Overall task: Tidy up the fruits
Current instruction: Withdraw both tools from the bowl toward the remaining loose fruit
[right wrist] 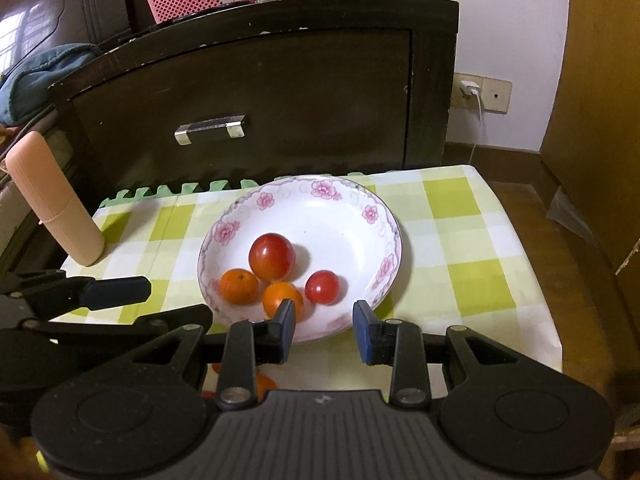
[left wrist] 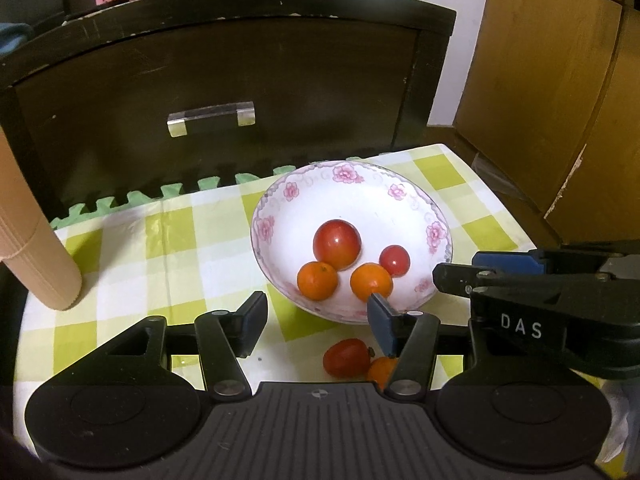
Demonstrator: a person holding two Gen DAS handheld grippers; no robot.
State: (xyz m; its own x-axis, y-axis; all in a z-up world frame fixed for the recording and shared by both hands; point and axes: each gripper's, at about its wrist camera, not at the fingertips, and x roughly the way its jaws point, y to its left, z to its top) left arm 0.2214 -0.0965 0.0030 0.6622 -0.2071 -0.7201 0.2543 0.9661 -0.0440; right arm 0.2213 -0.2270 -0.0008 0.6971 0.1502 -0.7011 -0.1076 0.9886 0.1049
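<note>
A tan cylinder [right wrist: 56, 204] stands at the left edge of a desk [right wrist: 472, 240] covered in a green-checked cloth. The left gripper [left wrist: 318, 322] hangs wide open and empty over the near rim of a flowered bowl [right wrist: 352, 216], with a red tomato [left wrist: 346, 358] and an orange [left wrist: 382, 370] lying on the cloth beneath it. Inside the bowl sit a large tomato [right wrist: 272, 256], a small tomato [right wrist: 322, 287] and two oranges [right wrist: 239, 286]. The right gripper [right wrist: 324, 330], also parted and holding nothing, hovers at the bowl's front edge.
</note>
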